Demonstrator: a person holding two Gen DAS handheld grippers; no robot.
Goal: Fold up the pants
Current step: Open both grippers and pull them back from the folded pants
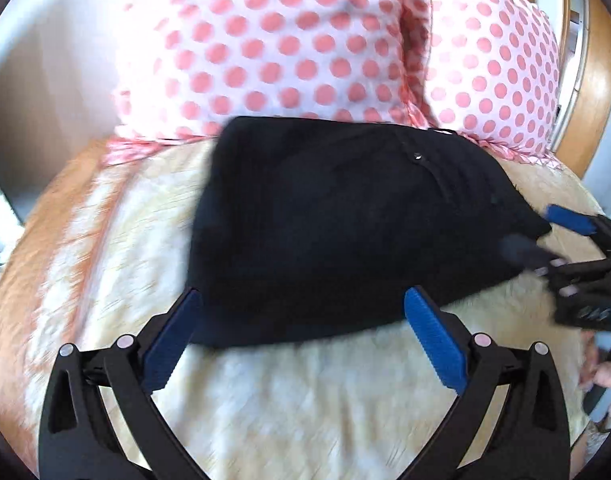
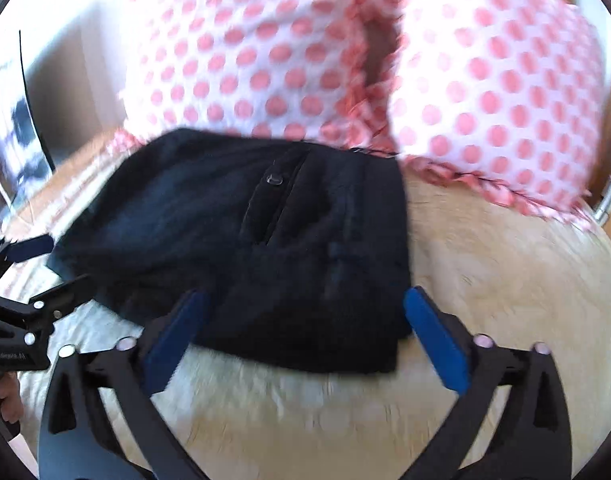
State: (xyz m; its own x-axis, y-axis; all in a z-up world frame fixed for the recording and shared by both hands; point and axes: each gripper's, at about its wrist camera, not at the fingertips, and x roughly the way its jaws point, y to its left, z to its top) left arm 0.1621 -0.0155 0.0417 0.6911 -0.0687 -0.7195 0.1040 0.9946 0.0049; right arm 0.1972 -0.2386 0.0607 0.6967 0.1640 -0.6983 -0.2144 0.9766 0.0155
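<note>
Black pants [image 1: 337, 220] lie folded into a compact bundle on a cream furry blanket [image 1: 289, 400], the fly and button facing up. My left gripper [image 1: 305, 312] is open and empty, its blue pads at the bundle's near edge. In the right wrist view the pants [image 2: 265, 248] lie just ahead of my right gripper [image 2: 305, 312], which is open and empty with the near edge of the bundle between its pads. The right gripper also shows in the left wrist view [image 1: 545, 232], open at the bundle's right corner. The left gripper shows at the left edge of the right wrist view [image 2: 45, 268].
Two white pillows with pink dots [image 1: 265, 40] [image 1: 493, 72] stand right behind the pants. A wooden headboard [image 1: 597, 80] curves at the far right. The blanket [image 2: 505, 280] spreads to the right of the bundle. The bed edge drops off at the left [image 1: 9, 208].
</note>
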